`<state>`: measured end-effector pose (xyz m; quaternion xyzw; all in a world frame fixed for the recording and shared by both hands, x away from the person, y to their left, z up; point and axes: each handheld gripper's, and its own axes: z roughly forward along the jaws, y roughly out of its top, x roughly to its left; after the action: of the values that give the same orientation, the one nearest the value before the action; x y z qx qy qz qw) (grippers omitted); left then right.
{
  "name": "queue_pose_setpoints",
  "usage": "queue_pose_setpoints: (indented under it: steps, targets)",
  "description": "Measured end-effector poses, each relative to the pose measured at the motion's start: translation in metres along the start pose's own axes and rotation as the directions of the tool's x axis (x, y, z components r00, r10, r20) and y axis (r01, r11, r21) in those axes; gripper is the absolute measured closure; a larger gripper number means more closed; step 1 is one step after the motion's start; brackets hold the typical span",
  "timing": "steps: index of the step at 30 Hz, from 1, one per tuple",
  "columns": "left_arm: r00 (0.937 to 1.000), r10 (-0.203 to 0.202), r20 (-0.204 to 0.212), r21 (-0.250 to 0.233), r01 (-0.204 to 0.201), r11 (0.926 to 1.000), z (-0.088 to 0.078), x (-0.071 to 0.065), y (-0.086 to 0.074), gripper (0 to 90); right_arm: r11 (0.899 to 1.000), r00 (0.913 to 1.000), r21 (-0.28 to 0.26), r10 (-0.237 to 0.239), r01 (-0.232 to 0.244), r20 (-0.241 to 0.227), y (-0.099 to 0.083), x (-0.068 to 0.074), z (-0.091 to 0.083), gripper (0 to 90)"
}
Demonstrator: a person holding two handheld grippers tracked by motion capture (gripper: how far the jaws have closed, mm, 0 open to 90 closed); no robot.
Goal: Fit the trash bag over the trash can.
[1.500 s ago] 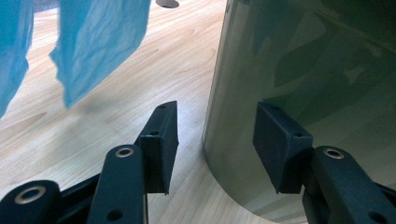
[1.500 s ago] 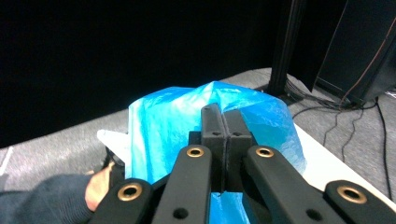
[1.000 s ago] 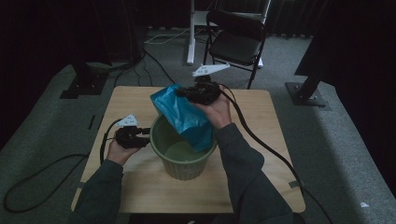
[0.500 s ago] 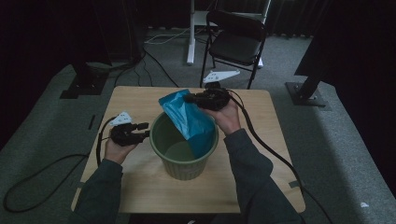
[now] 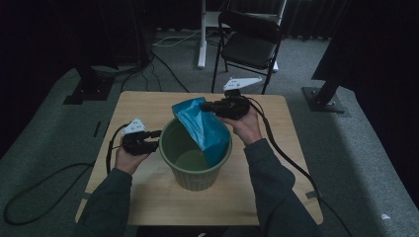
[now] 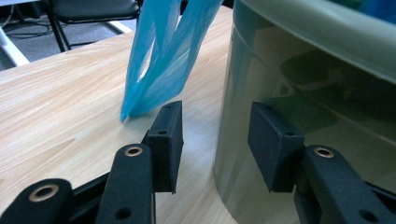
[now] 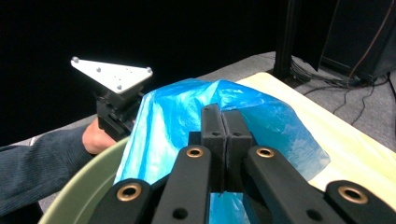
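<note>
A green bin [image 5: 197,174] stands on the wooden table [image 5: 143,106]. A blue plastic bag [image 5: 203,126] hangs partly inside the bin, its upper edge held above the far rim. My right gripper [image 5: 206,105] is shut on the bag's edge [image 7: 187,107], jaws pressed together. My left gripper [image 5: 157,139] is open beside the bin's left wall [image 6: 299,84]; one jaw is close to the wall, and I cannot tell if it touches. A corner of the bag [image 6: 159,70] hangs down outside the bin, just beyond my left jaws.
A black folding chair [image 5: 249,42] and a white stand leg [image 5: 201,34] are behind the table. Black stand bases sit on the carpet at left [image 5: 91,84] and right [image 5: 323,94]. Cables trail from both grippers off the table.
My right gripper has carried the bag's edge to the right and slightly toward me, across the bin's far rim. My left gripper has moved right, closer to the bin's wall.
</note>
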<state>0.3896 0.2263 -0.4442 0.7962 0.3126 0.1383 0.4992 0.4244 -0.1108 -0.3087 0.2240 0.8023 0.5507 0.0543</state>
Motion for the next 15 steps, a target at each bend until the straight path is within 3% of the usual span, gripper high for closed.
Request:
queue_pose_setpoints:
  steps: [7, 11, 14, 15]
  targets:
    - [0.9997, 0.02, 0.017, 0.007, -0.021, 0.9998, 0.0042, -0.0062, 0.003, 54.9, 1.0, 1.0, 0.001, -0.002, 0.002, -0.001, -0.0049, -0.0049, -0.0062, 89.8]
    - [0.9989, 0.007, -0.045, 0.014, -0.007, 0.9999, 0.0052, -0.004, 0.0054, 55.6, 0.999, 0.999, -0.037, 0.0, -0.001, -0.046, -0.0018, -0.0048, -0.0083, 89.8]
    - [0.9985, 0.003, -0.055, 0.009, -0.002, 1.0, 0.0043, -0.0026, 0.0059, 56.1, 0.999, 0.9985, -0.039, 0.0, -0.003, -0.054, 0.0003, -0.004, -0.0081, 89.8]
    - [0.9975, -0.02, -0.068, -0.014, 0.019, 0.9997, 0.0008, 0.0016, 0.0064, 56.0, 0.999, 0.9984, -0.04, -0.005, 0.003, -0.055, 0.0023, -0.003, -0.0068, 89.8]
